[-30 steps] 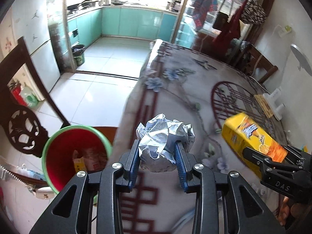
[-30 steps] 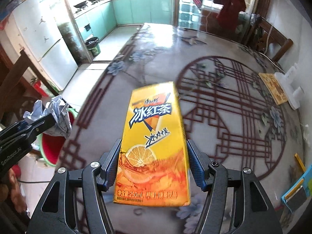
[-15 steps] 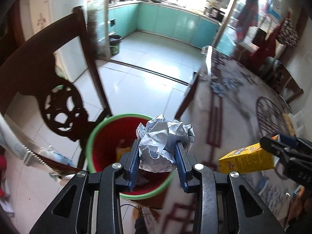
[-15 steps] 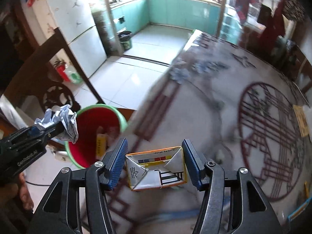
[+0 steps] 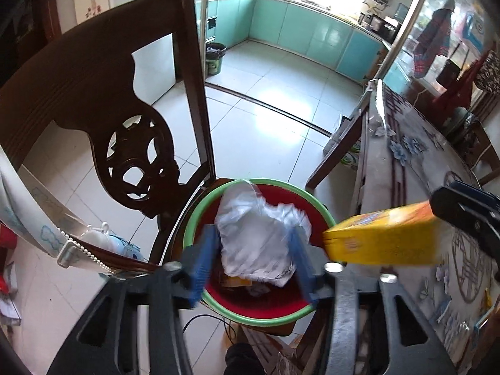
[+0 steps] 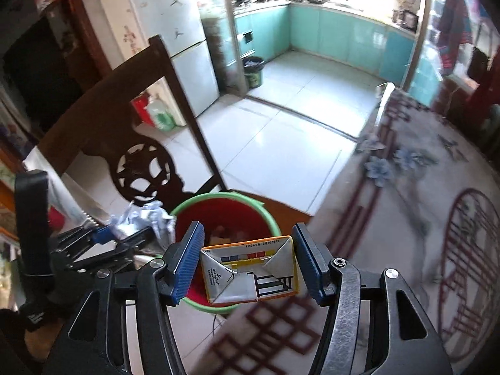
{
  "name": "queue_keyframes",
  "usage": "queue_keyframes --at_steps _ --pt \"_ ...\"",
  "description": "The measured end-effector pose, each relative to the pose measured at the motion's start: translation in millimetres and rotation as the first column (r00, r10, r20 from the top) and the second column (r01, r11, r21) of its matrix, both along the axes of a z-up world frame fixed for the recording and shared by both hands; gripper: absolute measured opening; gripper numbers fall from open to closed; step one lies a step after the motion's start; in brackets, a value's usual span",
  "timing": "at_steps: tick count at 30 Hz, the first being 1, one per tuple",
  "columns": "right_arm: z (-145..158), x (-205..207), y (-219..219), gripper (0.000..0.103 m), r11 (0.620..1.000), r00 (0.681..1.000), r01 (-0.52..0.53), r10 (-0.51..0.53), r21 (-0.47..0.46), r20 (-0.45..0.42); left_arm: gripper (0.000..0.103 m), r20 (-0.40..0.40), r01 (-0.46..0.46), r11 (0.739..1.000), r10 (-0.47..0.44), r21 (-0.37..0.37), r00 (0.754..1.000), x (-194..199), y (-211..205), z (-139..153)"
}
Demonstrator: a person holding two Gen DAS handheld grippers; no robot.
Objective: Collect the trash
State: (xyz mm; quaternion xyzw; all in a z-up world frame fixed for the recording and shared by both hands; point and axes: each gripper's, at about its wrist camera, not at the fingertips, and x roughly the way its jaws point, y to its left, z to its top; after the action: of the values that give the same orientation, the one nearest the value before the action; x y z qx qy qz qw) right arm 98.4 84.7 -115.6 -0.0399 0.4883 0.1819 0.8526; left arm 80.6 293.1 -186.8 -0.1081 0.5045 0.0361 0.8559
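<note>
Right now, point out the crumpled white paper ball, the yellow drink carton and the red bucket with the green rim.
crumpled white paper ball (image 5: 259,237): left wrist view, middle of the wad.
yellow drink carton (image 6: 250,273): right wrist view, folded end face.
red bucket with the green rim (image 6: 218,198): right wrist view, far rim.

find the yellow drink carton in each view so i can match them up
Left wrist: yellow drink carton at right of centre, poking in from the right gripper, beside the bin rim.
Right wrist: its folded end faces the camera at lower centre, between the blue fingers.
Shared landmark: the red bin with green rim.
</note>
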Motion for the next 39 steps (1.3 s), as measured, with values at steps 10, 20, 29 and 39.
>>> queue_keyframes --at_steps 10,20,29,39 --pt "9 -14 -41 0.081 0.99 0.99 0.141 -0.14 -0.023 0.023 0.062 0.065 0.085 0.996 -0.083 -0.025 0.994 4 -35 20" --pt "60 -76 -151 0.091 0.938 0.922 0.345 -0.333 -0.029 0.198 0.097 0.386 0.118 0.993 -0.098 -0.028 0.917 -50 -121 112" --pt "106 -133 -230 0.103 0.914 0.857 0.404 -0.39 0.03 0.336 0.097 0.581 0.186 0.983 -0.146 -0.008 0.801 -129 -213 188" --pt "133 -162 -267 0.103 0.918 0.829 0.388 -0.385 0.08 0.405 0.097 0.602 0.167 0.986 -0.138 0.007 0.787 -167 -258 227"
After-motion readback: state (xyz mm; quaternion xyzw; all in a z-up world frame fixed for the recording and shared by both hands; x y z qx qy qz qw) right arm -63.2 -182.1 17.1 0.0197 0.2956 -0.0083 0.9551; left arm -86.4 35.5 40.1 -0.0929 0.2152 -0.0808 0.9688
